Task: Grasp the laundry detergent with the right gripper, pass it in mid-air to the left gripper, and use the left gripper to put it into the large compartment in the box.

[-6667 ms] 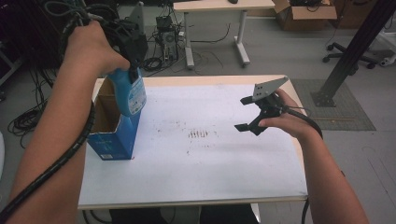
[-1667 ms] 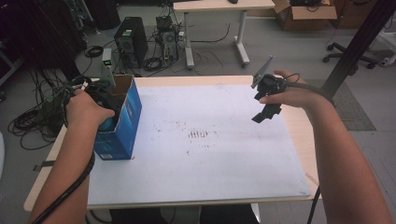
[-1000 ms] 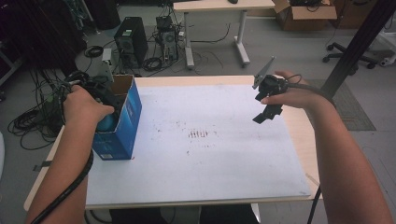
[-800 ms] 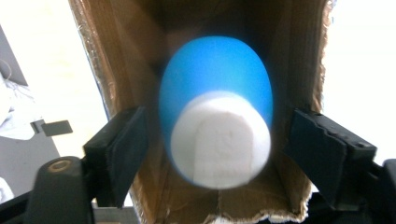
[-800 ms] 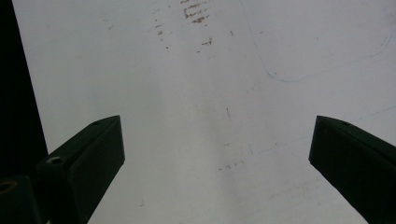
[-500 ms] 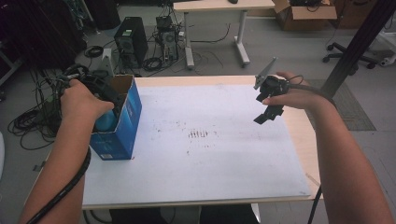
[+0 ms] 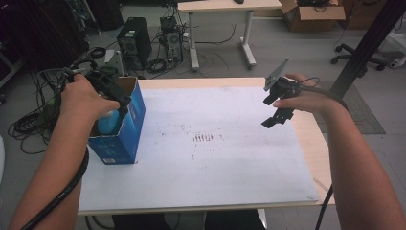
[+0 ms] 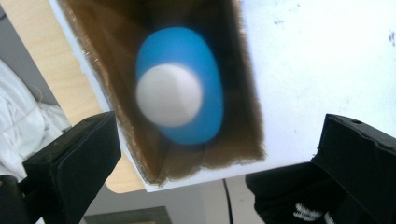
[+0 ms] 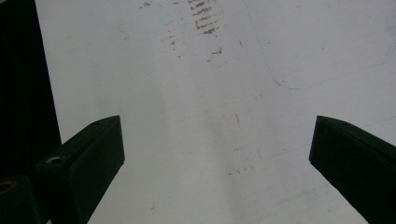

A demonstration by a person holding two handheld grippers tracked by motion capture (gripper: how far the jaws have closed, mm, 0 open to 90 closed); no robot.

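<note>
At the near edge of the table (image 7: 201,191) the white top is bare, and the person's two forearms come in over it, one at each side. A little farther, near the middle of the table, there is a small patch of brown marks (image 7: 203,138) on the white surface. At the left edge stands an open blue box (image 7: 125,129), upright, with its brown inside visible from above. In the box stands a blue bottle (image 8: 180,102) with a white cap (image 8: 169,94); the view is blurred, so I cannot tell more about it. The left gripper (image 8: 219,163) is held by the left hand (image 7: 86,98) just above the open top of the box, looking down into it. Its two black jaws are spread wide, one at each side of the opening, and they touch neither the bottle nor the box. Toward the right edge, the right hand (image 7: 311,98) holds the right gripper (image 7: 275,117) above the table, well apart from the box. Its jaws are also spread wide, with nothing between them, and the white surface with faint marks is under them. Beyond the far edge, on the floor, stand a computer tower (image 7: 134,43) and a second table (image 7: 225,7).
</note>
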